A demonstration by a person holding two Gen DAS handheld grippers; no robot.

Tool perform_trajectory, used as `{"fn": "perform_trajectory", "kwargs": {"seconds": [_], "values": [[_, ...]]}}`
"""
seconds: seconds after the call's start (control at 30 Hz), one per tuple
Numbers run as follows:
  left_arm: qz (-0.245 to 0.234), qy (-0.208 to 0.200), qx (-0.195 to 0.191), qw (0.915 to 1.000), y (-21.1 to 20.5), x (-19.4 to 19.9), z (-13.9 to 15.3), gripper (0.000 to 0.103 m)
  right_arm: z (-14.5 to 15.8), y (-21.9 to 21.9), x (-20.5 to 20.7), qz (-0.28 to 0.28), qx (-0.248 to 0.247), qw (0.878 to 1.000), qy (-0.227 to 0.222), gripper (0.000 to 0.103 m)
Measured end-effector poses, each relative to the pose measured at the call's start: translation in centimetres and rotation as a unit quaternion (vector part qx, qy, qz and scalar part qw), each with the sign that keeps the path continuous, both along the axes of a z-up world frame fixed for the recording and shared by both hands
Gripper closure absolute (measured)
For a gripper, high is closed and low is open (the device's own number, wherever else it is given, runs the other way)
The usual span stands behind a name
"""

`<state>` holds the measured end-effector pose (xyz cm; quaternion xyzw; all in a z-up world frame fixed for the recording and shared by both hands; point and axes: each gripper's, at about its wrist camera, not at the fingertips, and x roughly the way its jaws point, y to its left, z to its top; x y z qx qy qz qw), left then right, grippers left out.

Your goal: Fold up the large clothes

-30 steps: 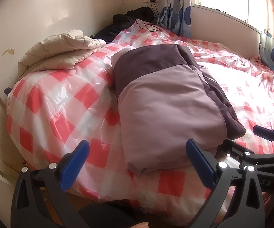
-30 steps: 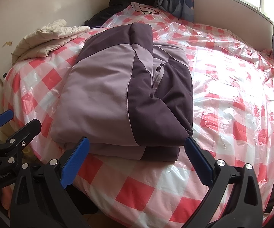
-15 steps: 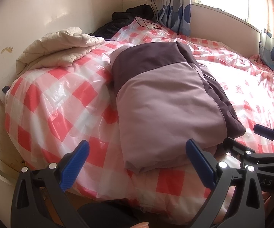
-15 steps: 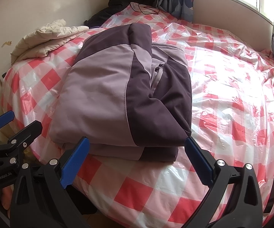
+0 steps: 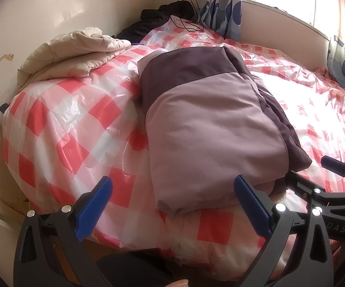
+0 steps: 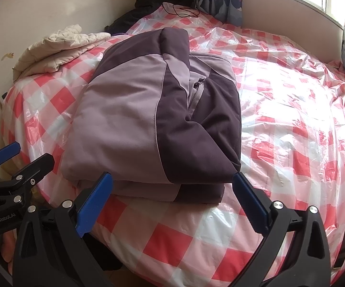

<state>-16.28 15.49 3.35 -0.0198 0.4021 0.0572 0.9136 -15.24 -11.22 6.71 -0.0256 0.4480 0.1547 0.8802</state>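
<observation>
Hovering at the bed's near edge, left gripper [image 5: 172, 205] and right gripper [image 6: 172, 196] both spread wide, gripping nothing. Lying folded just beyond on the checked plastic sheet [image 6: 292, 119]: purple jacket [image 6: 153, 110]. Resting farther back: cream quilt [image 5: 76, 52].

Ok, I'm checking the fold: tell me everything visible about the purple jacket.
The purple jacket is two-tone, light mauve with dark plum panels, in a smooth, padded-looking fabric. A zipped pocket shows on top. It lies folded into a thick, stacked rectangle near the front edge of the plastic-covered checked bed. Neither gripper touches it.
</observation>
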Motion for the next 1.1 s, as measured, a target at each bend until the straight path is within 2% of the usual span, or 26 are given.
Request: {"fn": "perform_trajectory", "kwargs": {"seconds": [0.4,0.6,0.67,0.73,0.77,0.87,0.97,1.03,1.1], "values": [[-0.007,0.018,-0.007,0.9998,0.2,0.4,-0.6,0.006,0.0,-0.2,-0.5,-0.005,0.0,1.0,-0.005,0.007],[-0.025,0.035,-0.056,0.9975,0.8,0.9,-1.1,0.006,0.2,-0.8,-0.9,-0.009,0.007,1.0,-0.006,0.007],[-0.035,0.037,-0.095,0.9942,1.4,1.0,-1.4,0.006,0.3,-1.1,-1.0,-0.01,0.012,1.0,-0.007,0.007],[-0.032,0.027,-0.116,0.9924,1.8,0.7,-1.4,0.006,0.2,-1.6,-1.4,-0.013,0.02,1.0,-0.007,0.007],[-0.03,0.008,-0.12,0.9923,1.8,0.2,-1.1,0.006,0.2,-1.9,-1.6,-0.014,0.023,1.0,-0.007,0.007],[-0.03,-0.018,-0.093,0.995,0.5,-0.9,-0.1,0.006,0.1,-2.8,-2.1,-0.018,0.03,0.999,-0.009,0.007],[-0.026,-0.036,-0.037,0.9983,-1.6,-1.8,0.8,0.006,0.3,-4.0,-2.7,-0.024,0.038,0.999,-0.013,0.007],[-0.035,-0.031,-0.024,0.9986,-2.7,-2.0,1.2,0.006,0.6,-5.0,-3.2,-0.03,0.046,0.998,-0.018,0.007],[-0.034,-0.02,0.011,0.9992,-4.1,-2.1,1.4,0.006,0.9,-5.8,-3.8,-0.037,0.048,0.998,-0.024,0.007]]}}
